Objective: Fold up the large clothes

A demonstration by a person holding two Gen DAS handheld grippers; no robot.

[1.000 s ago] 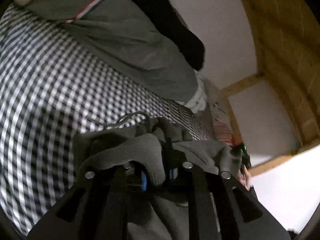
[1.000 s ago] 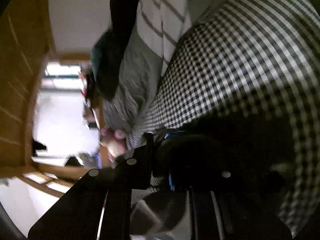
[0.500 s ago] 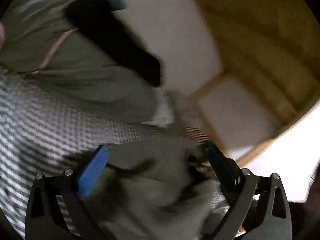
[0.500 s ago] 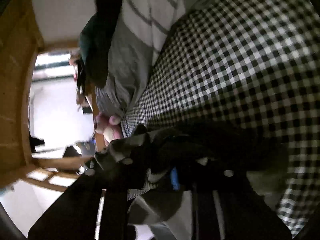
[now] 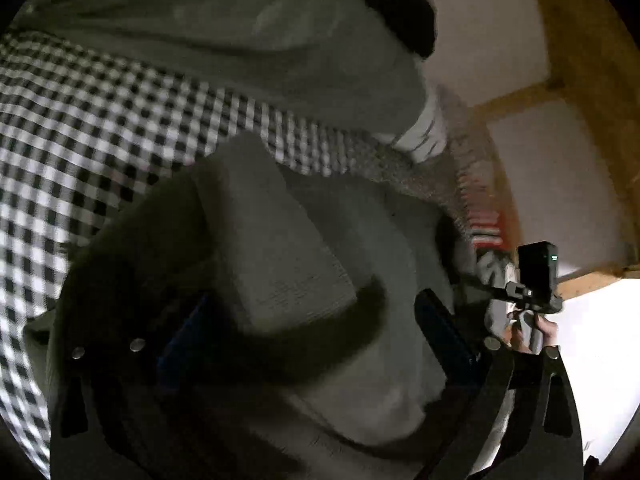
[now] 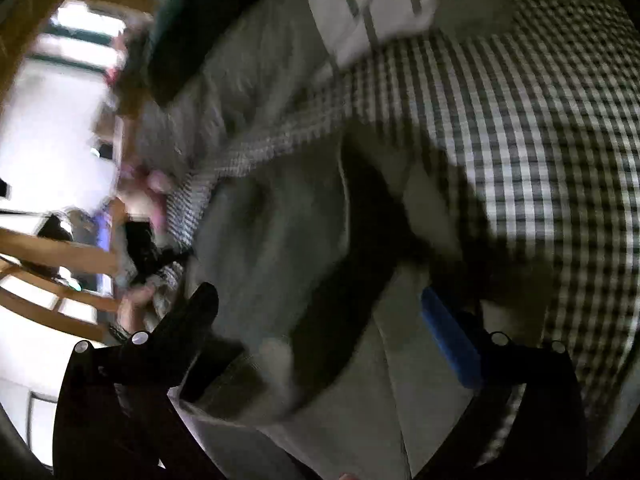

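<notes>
Left wrist view first: we see the left gripper point(image 5: 312, 332) with its fingers point(image 5: 444, 332) spread wide and pressing on nothing, and the grey garment point(image 5: 280, 248) lies loose between and under them, bunched into a thick folded bundle on the checked bed cover point(image 5: 80, 128). Beyond it, at the far side of the bed, lies a heap of other clothes point(image 5: 280, 40), grey and dark, and to the right we catch the other hand's device point(image 5: 538, 276) near the bed's edge. Right wrist view next: the right gripper point(image 6: 324, 320) is blurred, its jaws opening to their widest, with the same grey garment point(image 6: 280, 240) between the fingers point(image 6: 448, 332) but not pinched; a dark band of shadow or cloth crosses it, and we cannot tell which. The checked cover point(image 6: 540, 140) runs off to the right, and a striped pale piece point(image 6: 372, 4) sits on the far pile. We judge that a fold has just been laid down and let go, so the step in hand is the release. The next move, as we read it, calls for picking a fresh edge or corner of the bundle with both grippers, well apart, then lifting evenly so the layers do not slide open. Soft, thick cloth like this may slump when regrasped.
</notes>
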